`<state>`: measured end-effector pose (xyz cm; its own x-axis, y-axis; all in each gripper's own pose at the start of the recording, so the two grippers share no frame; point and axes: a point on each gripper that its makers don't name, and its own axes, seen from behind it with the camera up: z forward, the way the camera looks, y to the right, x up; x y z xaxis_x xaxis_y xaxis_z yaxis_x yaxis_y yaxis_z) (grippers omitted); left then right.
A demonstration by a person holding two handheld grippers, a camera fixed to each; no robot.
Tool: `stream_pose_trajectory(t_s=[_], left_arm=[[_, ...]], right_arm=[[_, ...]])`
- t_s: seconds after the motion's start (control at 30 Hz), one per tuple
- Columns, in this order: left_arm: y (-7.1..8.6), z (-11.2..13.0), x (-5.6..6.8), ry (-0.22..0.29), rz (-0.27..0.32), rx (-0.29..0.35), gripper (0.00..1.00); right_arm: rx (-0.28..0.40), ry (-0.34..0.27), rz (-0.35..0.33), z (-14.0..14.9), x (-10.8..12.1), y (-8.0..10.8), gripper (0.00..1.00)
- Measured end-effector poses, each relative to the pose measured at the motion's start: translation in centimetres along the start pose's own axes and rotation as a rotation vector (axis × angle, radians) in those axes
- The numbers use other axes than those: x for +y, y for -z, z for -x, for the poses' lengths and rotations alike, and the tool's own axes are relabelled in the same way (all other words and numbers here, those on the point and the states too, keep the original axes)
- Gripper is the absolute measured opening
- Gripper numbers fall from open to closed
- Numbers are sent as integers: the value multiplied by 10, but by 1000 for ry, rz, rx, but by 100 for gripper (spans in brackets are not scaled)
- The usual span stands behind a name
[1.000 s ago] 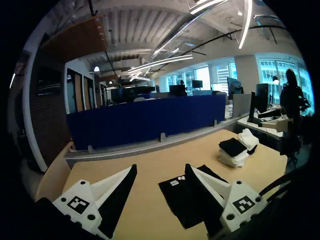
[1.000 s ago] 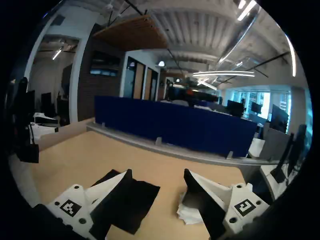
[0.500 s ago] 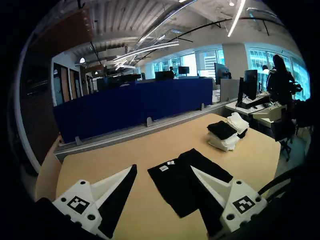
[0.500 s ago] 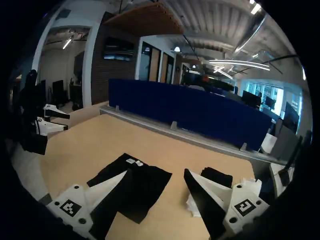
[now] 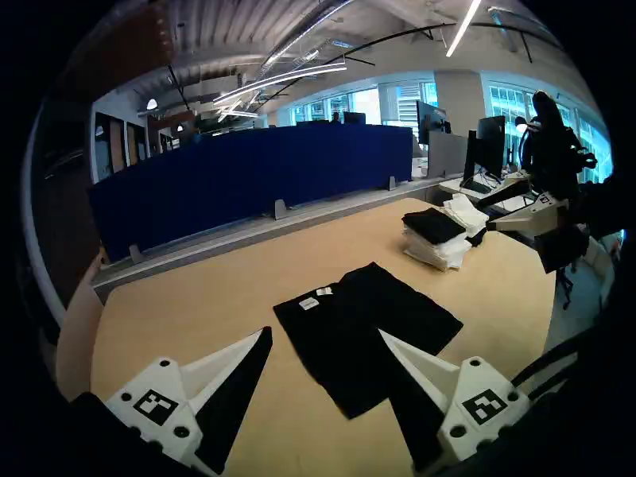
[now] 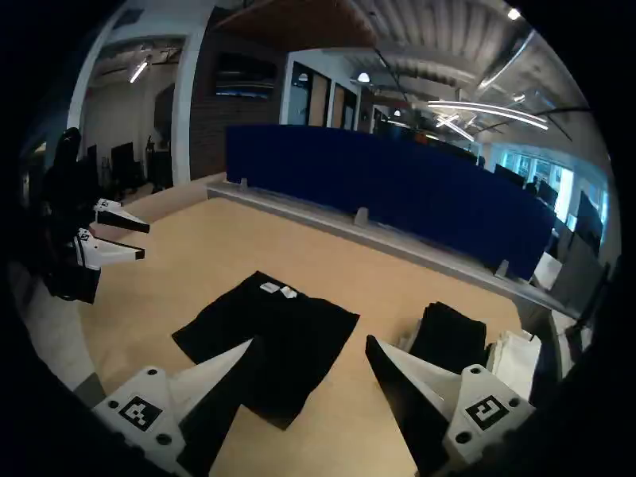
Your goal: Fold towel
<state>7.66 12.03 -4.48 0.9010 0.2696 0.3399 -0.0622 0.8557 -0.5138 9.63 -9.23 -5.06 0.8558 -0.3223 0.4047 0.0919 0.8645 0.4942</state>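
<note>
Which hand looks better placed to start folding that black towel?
Left, barely. The left gripper and right gripper both hang open over the table, facing the black towel; its near corner looks a little more centred between the left's fingers. Close call.

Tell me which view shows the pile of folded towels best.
The left gripper view: the pile of folded towels sits whole on the table, a black one on white ones, nothing in front. In the right gripper view the pile is partly hidden behind a finger of the right gripper.

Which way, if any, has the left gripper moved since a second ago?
Yes: the left gripper tilted down; the blue partition sits higher in its view, more black towel visible.
</note>
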Motion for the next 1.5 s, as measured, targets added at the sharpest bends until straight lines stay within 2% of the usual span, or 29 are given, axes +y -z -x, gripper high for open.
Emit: stream_pose_trajectory(t_s=[0.4,0.8,1.2,1.5], left_arm=[[-31,67,14,7,41,-101,88],[-46,133,33,12,95,-237,88],[-60,179,49,-17,156,-368,89],[-63,189,54,-15,171,-405,89]], right_arm=[[-88,12,-53,66,-20,-35,100],[-194,12,-91,126,-35,-60,100],[-277,22,-115,170,-43,-66,100],[-307,8,-116,186,-42,-68,100]])
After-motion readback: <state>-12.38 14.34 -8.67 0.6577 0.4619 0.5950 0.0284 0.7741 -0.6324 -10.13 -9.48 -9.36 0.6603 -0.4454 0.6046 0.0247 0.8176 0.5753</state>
